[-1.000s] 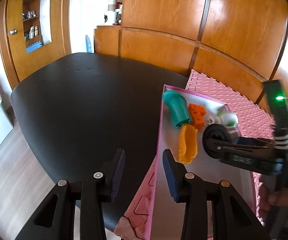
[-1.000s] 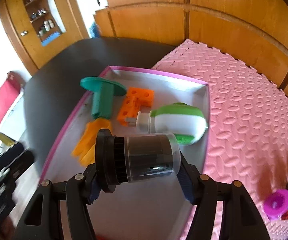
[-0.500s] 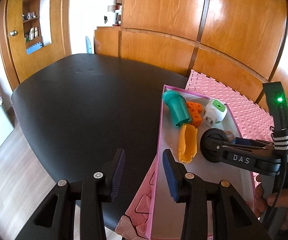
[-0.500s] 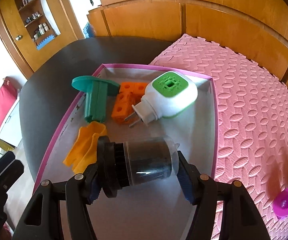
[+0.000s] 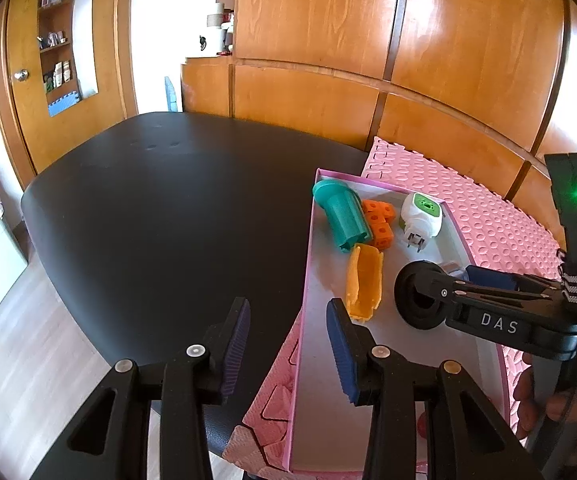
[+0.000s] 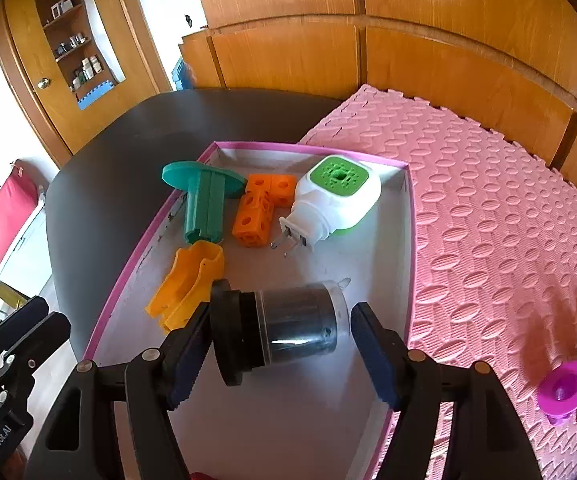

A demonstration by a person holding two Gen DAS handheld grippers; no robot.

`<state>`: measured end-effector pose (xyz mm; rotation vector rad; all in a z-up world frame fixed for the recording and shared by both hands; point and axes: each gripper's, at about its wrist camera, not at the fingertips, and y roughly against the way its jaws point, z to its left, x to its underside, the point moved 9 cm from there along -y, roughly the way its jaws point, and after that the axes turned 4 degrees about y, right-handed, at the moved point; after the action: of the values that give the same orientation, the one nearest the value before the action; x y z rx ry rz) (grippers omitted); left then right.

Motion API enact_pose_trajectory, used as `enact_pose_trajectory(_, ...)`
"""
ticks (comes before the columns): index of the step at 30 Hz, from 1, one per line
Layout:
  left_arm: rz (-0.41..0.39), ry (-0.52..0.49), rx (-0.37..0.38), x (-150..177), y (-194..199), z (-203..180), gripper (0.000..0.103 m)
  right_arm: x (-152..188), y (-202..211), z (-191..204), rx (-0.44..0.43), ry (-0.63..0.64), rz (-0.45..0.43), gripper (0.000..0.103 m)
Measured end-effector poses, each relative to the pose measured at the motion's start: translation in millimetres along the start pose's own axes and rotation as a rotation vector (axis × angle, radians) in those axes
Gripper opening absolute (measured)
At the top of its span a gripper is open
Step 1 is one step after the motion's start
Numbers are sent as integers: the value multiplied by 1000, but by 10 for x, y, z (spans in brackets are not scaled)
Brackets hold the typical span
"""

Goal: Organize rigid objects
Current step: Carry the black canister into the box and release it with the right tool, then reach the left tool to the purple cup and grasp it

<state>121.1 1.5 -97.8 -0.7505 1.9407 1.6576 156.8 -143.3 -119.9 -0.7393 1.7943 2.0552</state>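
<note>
Both grippers unloaded: right gripper (image 6: 280, 344) jaws opening, black-capped clear plastic jar (image 6: 284, 332) between them on its side in pink-rimmed white tray (image 6: 368, 432). Left gripper (image 5: 288, 344) parted, holding nothing, straddling tray's edge.

empty left tool (image 5: 288, 332) beside pink tray (image 5: 303, 280)

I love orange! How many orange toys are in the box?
2: orange linked cubes beside the teal piece, and an orange scoop-shaped piece nearer the gripper. None seem hidden.
</note>
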Motion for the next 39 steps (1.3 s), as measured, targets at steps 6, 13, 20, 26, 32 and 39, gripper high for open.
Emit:
enact_pose_trajectory(6, 2, -6, -5, 12, 4, -3, 43, -75, 136, -3, -4, -5, -39, 76)
enact_pose_trajectory(13, 3, -18, 3, 20, 16, -55, 43, -133, 450, -219, 2, -54, -113, 76)
enact_pose_trajectory(20, 0, -41, 19, 29, 33, -154, 43, -63, 765, -663, 58, -118, -165, 76)
enact_pose_trajectory(26, 5, -64, 30, 48, 27, -268, 43, 151, 960, -1115, 120, -168, -171, 76)
enact_pose_trajectory(32, 0, -96, 45, 62, 76, -419, 44, 384, 1141, -1546, 182, -223, -176, 76)
enact_pose_trajectory(39, -12, -152, 80, 77, 184, -667, 44, 607, 1404, -2035, 255, -299, -196, 76)
